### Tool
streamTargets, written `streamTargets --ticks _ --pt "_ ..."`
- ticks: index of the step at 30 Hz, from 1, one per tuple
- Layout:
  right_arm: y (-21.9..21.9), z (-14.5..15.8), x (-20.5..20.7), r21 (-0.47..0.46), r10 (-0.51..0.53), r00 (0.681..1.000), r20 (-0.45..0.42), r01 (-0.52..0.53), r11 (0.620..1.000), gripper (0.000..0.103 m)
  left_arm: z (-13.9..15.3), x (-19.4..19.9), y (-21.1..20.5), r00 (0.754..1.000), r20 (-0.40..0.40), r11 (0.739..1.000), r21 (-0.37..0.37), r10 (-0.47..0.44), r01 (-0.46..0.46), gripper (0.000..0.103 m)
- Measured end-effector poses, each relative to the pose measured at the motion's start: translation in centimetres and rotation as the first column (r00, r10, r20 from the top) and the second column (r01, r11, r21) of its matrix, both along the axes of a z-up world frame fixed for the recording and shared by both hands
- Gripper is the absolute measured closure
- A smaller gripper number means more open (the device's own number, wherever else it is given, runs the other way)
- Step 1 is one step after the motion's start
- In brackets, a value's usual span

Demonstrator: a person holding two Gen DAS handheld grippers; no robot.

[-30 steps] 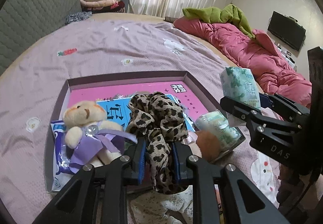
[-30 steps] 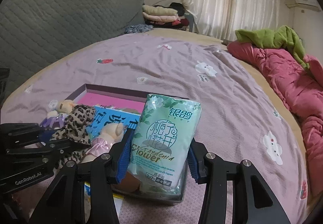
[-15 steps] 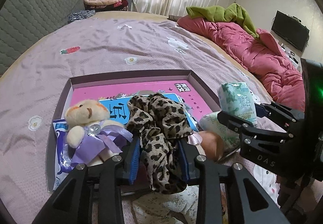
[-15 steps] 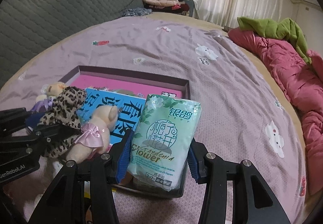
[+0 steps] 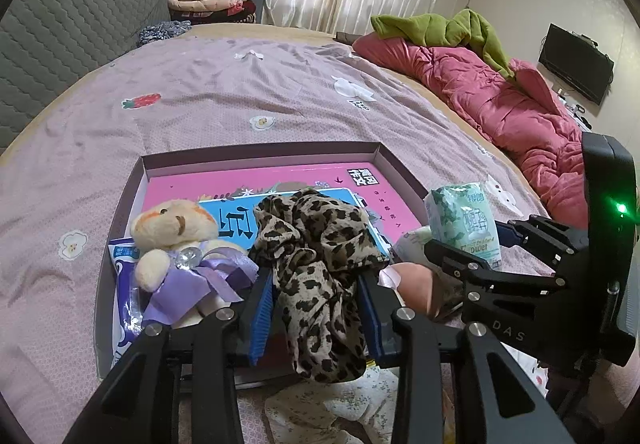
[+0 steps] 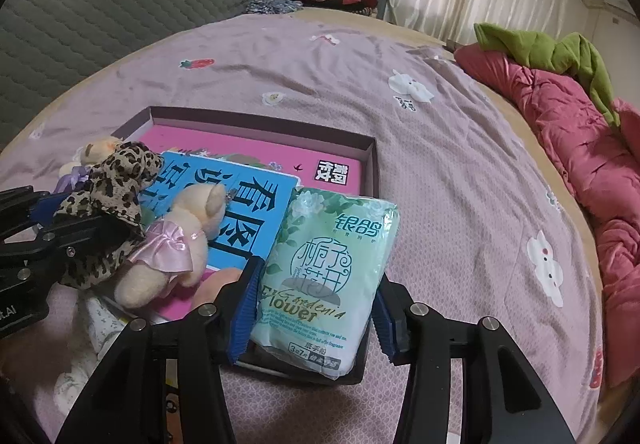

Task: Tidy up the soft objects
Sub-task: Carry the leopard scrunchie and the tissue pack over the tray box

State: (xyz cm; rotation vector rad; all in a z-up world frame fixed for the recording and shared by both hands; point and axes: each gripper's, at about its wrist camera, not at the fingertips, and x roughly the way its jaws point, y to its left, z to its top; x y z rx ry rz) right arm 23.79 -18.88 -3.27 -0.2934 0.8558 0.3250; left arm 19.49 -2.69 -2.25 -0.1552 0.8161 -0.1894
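A shallow box [image 5: 260,155] is found on the purple bedsheet [image 5: 224,91], lined with a pink book [image 5: 256,183] and a blue book [image 6: 256,211]. Two stuffed bears are already lodged in it: one in a purple dress [image 5: 176,244] at the left wall, one in a pink dress [image 6: 176,244] on the blue book. The leopard-print scarf [image 5: 316,264] is draped over the near edge of the box, between the jaws of the left gripper [image 5: 316,308]; these have just been opening and now stand apart, so that the scarf appears released, though contact with the right pad cannot be ruled out. The tissue pack [image 6: 328,276] is clamped upright in the right gripper [image 6: 312,312] over the box's near right corner and is not yet set down. Placement of the pack is judged the remaining step, with most items already stowed.
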Motion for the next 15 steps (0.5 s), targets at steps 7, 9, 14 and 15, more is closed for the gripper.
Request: streamTargets --ticks 7,9,14,15 --pt "-0.14 -0.26 0.19 0.004 -0.011 1.000 -0.017 0.011 1.000 0.046 -0.06 0.05 -0.06 1.000 -0.003 1.000 -0.005 -0.004 0.004 0.064" --pt "-0.20 -0.26 0.23 -0.001 -0.017 1.000 -0.016 0.017 1.000 0.044 -0.12 0.04 0.00 1.000 -0.003 1.000 -0.010 -0.003 0.003 0.064" --pt "-0.36 0.08 0.03 -0.001 -0.026 1.000 0.005 0.026 1.000 0.039 -0.09 -0.07 0.28 1.000 0.006 1.000 -0.016 0.001 -0.001 0.052" --pt "-0.37 0.22 -0.05 0.003 -0.026 1.000 0.010 0.026 1.000 0.038 -0.03 -0.08 0.35 1.000 0.008 1.000 -0.021 0.001 -0.001 0.052"
